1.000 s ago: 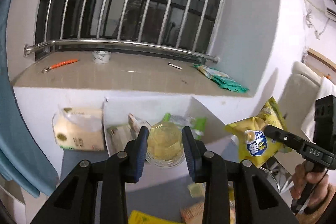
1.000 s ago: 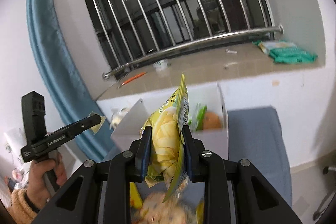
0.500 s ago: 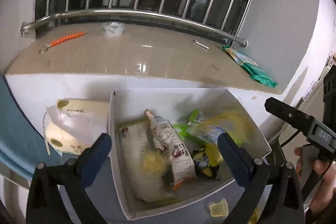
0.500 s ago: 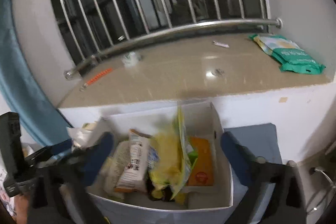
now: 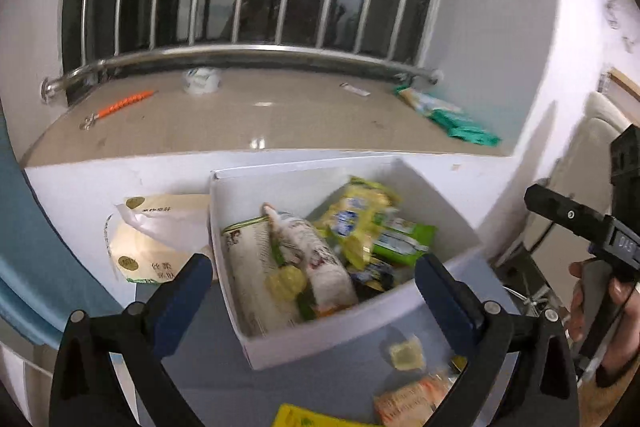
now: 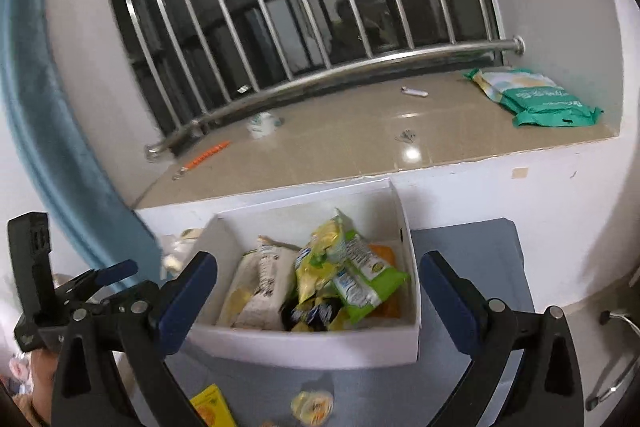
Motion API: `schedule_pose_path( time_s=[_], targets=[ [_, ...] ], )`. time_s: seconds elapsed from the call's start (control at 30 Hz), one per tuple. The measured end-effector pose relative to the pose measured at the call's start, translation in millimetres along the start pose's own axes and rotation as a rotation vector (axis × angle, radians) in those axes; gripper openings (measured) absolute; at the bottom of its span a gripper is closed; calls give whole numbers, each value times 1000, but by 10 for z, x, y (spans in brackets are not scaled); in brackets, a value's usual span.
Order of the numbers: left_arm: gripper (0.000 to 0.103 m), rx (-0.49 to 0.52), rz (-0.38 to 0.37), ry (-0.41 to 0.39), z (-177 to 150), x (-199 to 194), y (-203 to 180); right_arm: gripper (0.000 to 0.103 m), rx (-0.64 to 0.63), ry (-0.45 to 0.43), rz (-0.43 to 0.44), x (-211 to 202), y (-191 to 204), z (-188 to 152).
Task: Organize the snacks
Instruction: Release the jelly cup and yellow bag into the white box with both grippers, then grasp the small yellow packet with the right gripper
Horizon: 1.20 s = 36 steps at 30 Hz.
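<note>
Loose snacks on the grey-blue cloth table top (image 5: 340, 379), near side of the box: a small clear jelly cup with pale yellow filling (image 5: 406, 354), an orange-and-cream crinkly wrapped biscuit pack (image 5: 412, 397) and a flat yellow packet (image 5: 308, 419) at the frame's lower edge. Probably all light. Jelly cup likely slick and squashable, best pinched gently across its sides; biscuit pack likely brittle inside, best taken by a sealed end or across its narrow width.

Just behind, a white open cardboard box (image 5: 320, 341), loosely heaped: a yellow crisp bag (image 5: 352, 215) on top, a green wrapped pack (image 5: 404, 241) beside it, a white printed pouch (image 5: 316, 259), a pale flat bag (image 5: 252, 267), another small yellow jelly cup (image 5: 286, 277), dark wrappers underneath. Room left along the far wall.

Left gripper (image 5: 312, 291) spread wide, holding nothing. Right gripper (image 6: 318, 291) likewise wide apart and empty, hovering before the box.

Beside the box, a cream tissue pack (image 5: 148, 247); behind, a beige stone windowsill (image 5: 256, 119).
</note>
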<state>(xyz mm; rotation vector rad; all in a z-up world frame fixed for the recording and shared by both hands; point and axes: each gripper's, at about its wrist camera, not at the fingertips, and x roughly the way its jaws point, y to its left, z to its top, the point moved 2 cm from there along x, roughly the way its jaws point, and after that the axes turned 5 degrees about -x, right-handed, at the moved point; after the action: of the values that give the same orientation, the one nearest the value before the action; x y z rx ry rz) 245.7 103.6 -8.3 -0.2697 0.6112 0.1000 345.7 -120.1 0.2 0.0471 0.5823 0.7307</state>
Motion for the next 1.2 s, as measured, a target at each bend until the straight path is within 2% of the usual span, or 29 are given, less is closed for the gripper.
schedule_pose_path(
  time_s=[0.13, 0.27, 0.33, 0.5, 0.63, 0.9, 1.1, 1.2],
  targets=[
    [103, 42, -32, -31, -294, -383, -139, 103, -42, -24, 13, -435, 43, -275],
    [103, 61, -62, -52, -713, -727, -253, 103, -83, -8, 6, -774, 91, -723],
    [103, 53, -78, -49, -898, -831, -276, 103, -98, 3, -27, -905, 97, -993],
    [103, 29, -91, -32, -1333, -990, -313, 103, -61, 64, -69, -1011, 77, -1608],
    [103, 28, -96, -24, -1542, -1083, -327, 103, -64, 102, -104, -980, 91, -1861],
    [103, -11, -101, 8, -1673, -1108, -224, 103, -65, 135, -115, -837, 46, -1911],
    [103, -24, -84, 28, -1758, -1058, -147, 103, -58, 210, -143, -436, -97, -1840],
    [103, -19, -72, 42, -1786, -1012, -121, 103, -57, 251, -129, -205, -170, -1812]
  ],
)
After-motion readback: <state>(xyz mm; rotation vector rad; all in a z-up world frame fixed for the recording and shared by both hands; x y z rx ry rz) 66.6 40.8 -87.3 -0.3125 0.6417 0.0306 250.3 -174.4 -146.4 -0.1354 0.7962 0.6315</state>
